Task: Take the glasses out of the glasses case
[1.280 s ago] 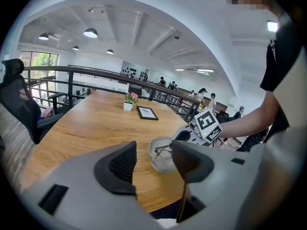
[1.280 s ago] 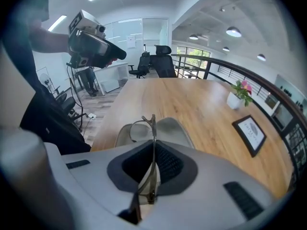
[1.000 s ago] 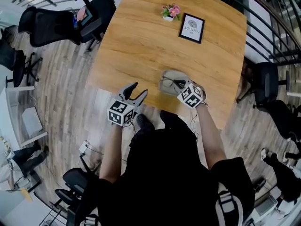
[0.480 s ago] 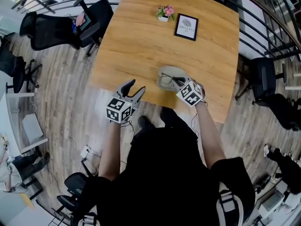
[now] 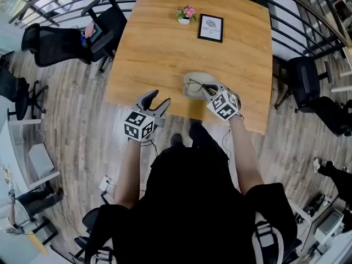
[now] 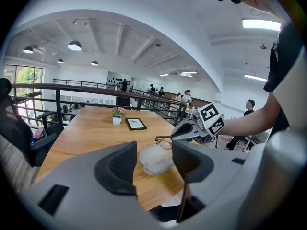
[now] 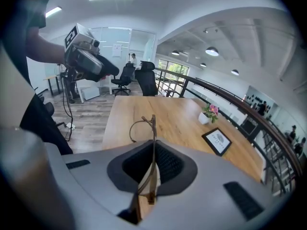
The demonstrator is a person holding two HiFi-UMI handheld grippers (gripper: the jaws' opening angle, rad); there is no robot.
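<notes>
A grey glasses case [image 5: 199, 77] lies open on the wooden table [image 5: 165, 48] near its front edge. My right gripper [image 5: 211, 88] is shut on the thin-framed glasses [image 5: 193, 85], holding them by a temple just over the case. In the right gripper view the glasses [image 7: 144, 123] stick out forward from the closed jaws of that gripper [image 7: 152, 164]. My left gripper [image 5: 158, 99] hangs open and empty at the table's front edge, left of the case. In the left gripper view the case [image 6: 154, 161] shows between its open jaws, with the glasses [image 6: 163, 140] above it.
A small pot of pink flowers [image 5: 185, 14] and a framed picture [image 5: 210, 27] stand at the table's far end. Black office chairs [image 5: 55, 40] stand left of the table and another chair [image 5: 305, 81] right of it. A railing runs behind.
Both grippers have risen a little. The right one has lifted the glasses up from the case. The left one stays open.
</notes>
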